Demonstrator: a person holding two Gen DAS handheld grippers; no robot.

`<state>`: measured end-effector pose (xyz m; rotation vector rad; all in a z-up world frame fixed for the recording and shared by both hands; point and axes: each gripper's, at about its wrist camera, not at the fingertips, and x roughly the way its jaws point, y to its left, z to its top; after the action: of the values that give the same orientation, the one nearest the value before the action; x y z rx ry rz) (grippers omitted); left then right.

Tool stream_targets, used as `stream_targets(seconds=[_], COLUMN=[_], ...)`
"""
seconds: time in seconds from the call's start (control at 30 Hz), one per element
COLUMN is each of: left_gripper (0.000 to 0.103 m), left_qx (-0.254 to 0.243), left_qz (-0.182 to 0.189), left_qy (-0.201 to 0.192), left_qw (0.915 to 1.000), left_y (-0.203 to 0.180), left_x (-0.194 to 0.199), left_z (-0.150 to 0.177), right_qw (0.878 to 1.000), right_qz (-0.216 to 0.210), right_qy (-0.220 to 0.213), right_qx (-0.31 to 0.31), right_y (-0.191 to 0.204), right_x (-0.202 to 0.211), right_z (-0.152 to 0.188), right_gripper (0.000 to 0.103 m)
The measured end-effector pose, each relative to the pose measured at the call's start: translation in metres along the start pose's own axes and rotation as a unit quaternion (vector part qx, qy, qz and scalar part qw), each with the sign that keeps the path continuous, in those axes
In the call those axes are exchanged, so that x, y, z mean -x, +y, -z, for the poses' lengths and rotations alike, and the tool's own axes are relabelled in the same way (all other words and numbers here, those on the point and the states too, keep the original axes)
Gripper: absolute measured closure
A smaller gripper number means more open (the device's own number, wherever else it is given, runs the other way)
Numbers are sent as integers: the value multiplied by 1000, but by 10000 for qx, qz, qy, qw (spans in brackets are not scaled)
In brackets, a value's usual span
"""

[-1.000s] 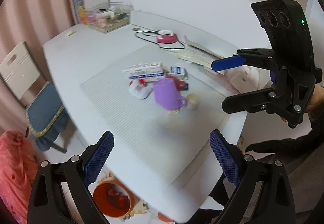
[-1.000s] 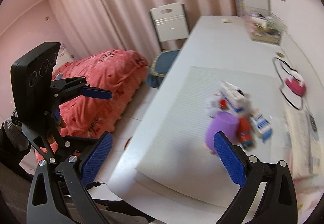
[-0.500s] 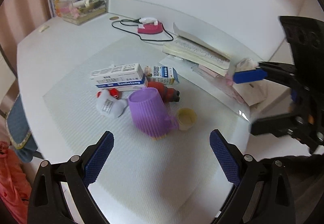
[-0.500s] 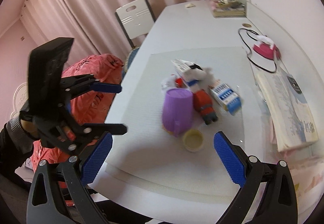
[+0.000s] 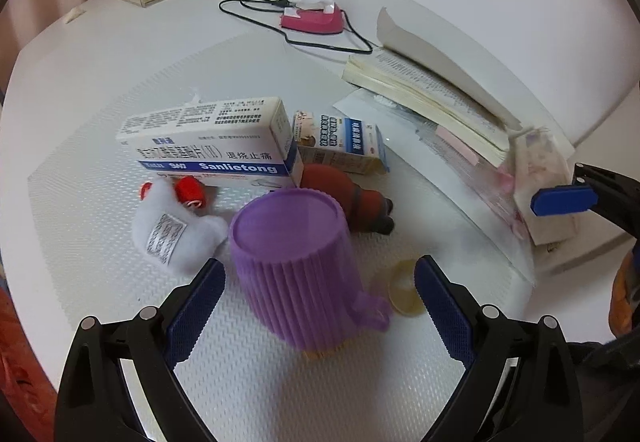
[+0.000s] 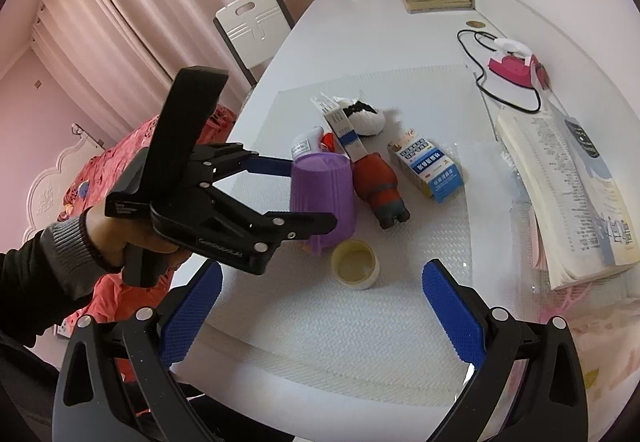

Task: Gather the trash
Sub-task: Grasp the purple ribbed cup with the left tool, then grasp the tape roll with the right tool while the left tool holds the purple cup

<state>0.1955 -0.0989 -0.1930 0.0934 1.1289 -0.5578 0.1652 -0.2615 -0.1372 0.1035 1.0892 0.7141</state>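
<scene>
Currently left claw (image 5: 318, 296) spread wide around purple cup (image 5: 296, 266), not touching; right claw (image 6: 320, 306) wide, empty, above desk (image 6: 360, 322).

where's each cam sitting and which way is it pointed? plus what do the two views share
Left wrist: on the left gripper, looking down past its open fingers at the upturned purple cup; the right gripper's blue pad shows at the right edge.
Right wrist: on the right gripper, facing across the table toward curtains and chair; the person's left hand shows gripping the other tool.
Shared: cup, yellow lid, medicine boxes, pink iron.
</scene>
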Motion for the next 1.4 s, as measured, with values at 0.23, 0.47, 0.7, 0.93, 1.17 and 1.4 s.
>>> stream_targets(seconds=[0.23, 0.47, 0.7, 0.93, 1.17, 1.4], left_gripper=[34, 36, 36, 36, 36, 36], left_qx=[68, -31, 96, 170, 493, 607], left_qz=[-41, -45, -81, -325, -279, -290], left_qy=[125, 23, -365, -465, -524, -585], left_qw=[9999, 10000, 9993, 9982, 9970, 9960], left_y=[9, 6, 10, 18, 29, 30], left_x=[-19, -9, 35, 73, 81, 91], left_z=[-3, 1, 0, 20, 37, 45], right_qw=[9999, 9996, 9994, 9985, 9967, 9951], right_qz=[-70, -120, -146, -34, 101, 194], right_qy=[115, 233, 296, 406, 655, 762], right_qx=[2, 67, 128, 378, 463, 602], right_y=[-8, -8, -6, -3, -7, -9], right_x=[-13, -22, -31, -54, -80, -96], right_z=[1, 3, 0, 1, 3, 2], right_gripper=[5, 5, 5, 17, 22, 38])
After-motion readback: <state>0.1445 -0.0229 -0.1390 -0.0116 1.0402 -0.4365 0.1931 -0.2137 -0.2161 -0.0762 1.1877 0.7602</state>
